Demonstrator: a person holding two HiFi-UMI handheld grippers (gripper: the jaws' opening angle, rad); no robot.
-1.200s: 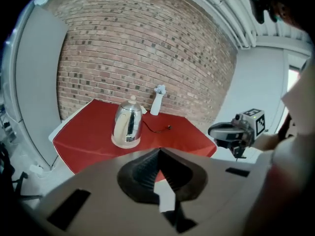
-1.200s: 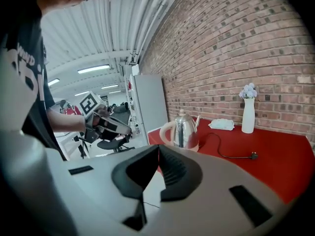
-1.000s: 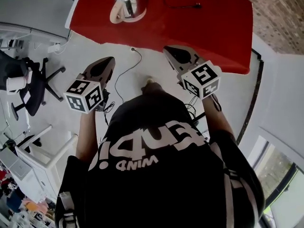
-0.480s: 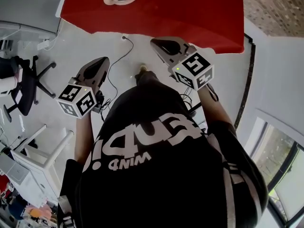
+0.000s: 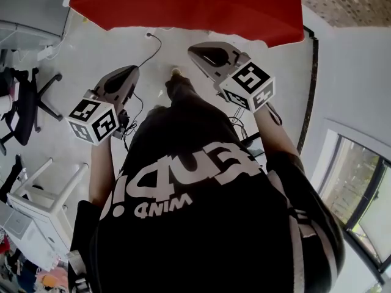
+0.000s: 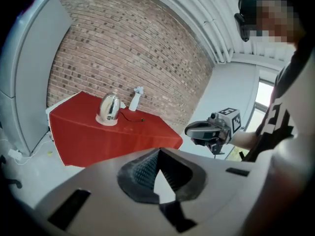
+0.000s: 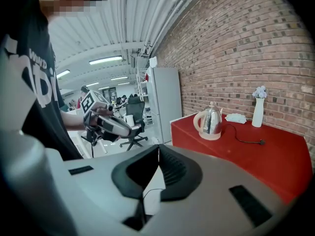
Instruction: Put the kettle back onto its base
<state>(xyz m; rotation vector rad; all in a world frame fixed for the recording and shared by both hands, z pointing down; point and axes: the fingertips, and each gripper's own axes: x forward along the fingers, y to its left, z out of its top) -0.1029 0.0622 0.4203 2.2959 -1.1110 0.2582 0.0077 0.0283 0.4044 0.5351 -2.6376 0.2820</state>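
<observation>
The steel kettle (image 6: 110, 108) stands on its cream base (image 6: 107, 122) on the red table (image 6: 118, 132). In the right gripper view the kettle (image 7: 210, 121) sits upright on the base (image 7: 211, 135). In the head view only the table's near edge (image 5: 183, 5) shows, and the kettle is out of frame at the top. My left gripper (image 5: 131, 72) and right gripper (image 5: 194, 49) hang over the floor, well short of the table. Both are shut with nothing between the jaws, as seen at the left gripper (image 6: 160, 150) and the right gripper (image 7: 158, 146).
A white vase (image 7: 257, 112) and a black power cord (image 7: 246, 139) lie on the table by the brick wall. A cable (image 5: 146, 47) trails on the floor below the table edge. An office chair (image 5: 24, 102) and white furniture (image 5: 49, 194) stand at the left.
The table has slid toward the top of the head view and the kettle has left that frame. Both grippers, still shut, are now farther from the table.
</observation>
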